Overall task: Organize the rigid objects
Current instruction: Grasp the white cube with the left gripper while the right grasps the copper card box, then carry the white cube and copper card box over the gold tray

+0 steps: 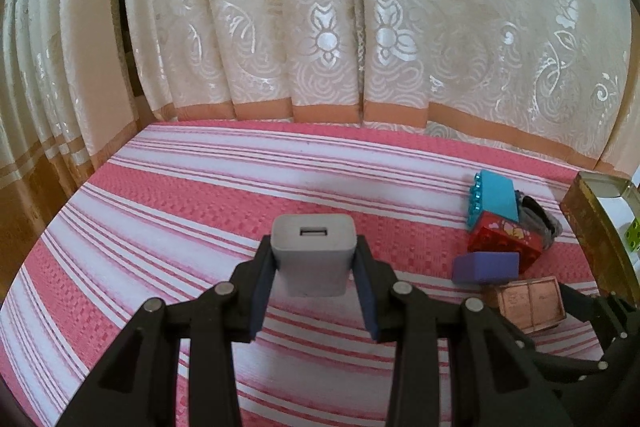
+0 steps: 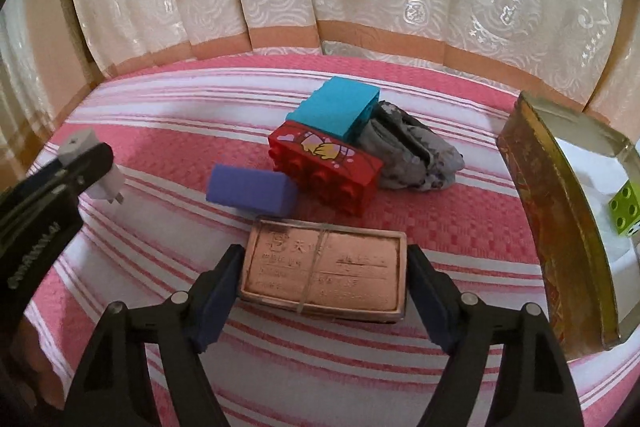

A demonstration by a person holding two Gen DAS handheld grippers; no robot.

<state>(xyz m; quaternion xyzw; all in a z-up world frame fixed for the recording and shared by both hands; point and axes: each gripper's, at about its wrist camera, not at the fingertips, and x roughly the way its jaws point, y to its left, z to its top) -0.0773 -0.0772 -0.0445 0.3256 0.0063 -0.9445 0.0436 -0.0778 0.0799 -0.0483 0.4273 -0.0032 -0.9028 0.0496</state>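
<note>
Two grippers are at work beside the gold tin [image 2: 560, 227], where a green die [image 2: 624, 207] already lies. A white USB charger [image 1: 314, 259] is clamped across its flat sides by the left gripper [image 1: 314, 291] and carried clear of the cloth, well left of the tin. The copper plaque [image 2: 322, 271] is flanked, perhaps just touched, by the right gripper [image 2: 324, 291], presumably for lifting; whether it is gripped cannot be told. Blocks [image 2: 324, 163] wait beyond.

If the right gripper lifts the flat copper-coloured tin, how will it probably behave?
The copper-coloured tin looks rigid, so it should not flex. Its smooth sides may slip between the right gripper's pads. It lies flat and wide, so it is unlikely to roll.
</note>
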